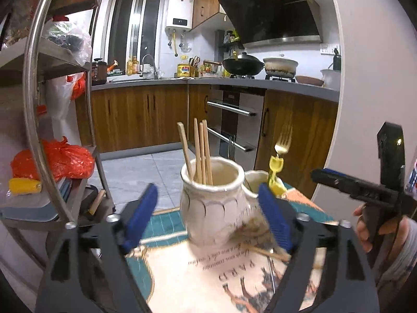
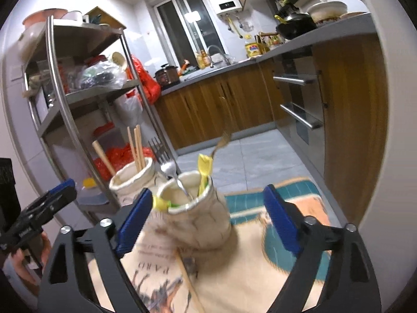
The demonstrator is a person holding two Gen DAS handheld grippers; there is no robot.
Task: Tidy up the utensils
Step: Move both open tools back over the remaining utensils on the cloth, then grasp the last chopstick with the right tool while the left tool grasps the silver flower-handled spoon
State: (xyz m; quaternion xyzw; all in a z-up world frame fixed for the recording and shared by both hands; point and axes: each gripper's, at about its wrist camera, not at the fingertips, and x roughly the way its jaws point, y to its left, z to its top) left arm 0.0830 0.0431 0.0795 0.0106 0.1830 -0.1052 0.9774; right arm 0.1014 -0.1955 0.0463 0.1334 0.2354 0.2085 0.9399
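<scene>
Two cream ceramic jars stand on a printed cloth. The chopstick jar [image 1: 213, 203] [image 2: 133, 180] holds several wooden chopsticks [image 1: 200, 151] [image 2: 136, 147]. The fork jar [image 2: 196, 214] [image 1: 256, 182] holds a silver fork [image 2: 166, 163] and a yellow-handled fork [image 2: 206, 167] [image 1: 280, 154]. One loose chopstick [image 1: 268, 253] [image 2: 189, 281] lies on the cloth in front of the jars. My left gripper [image 1: 208, 221] is open and empty, its blue pads either side of the chopstick jar. My right gripper [image 2: 208, 221] is open and empty, straddling the fork jar.
The cloth [image 1: 208, 274] covers a small table [image 2: 294, 193] with its far edge just behind the jars. A steel shelf rack [image 1: 49, 130] [image 2: 86, 104] with bags stands left. Wooden kitchen cabinets [image 1: 135, 120] and an oven [image 1: 234, 120] lie beyond.
</scene>
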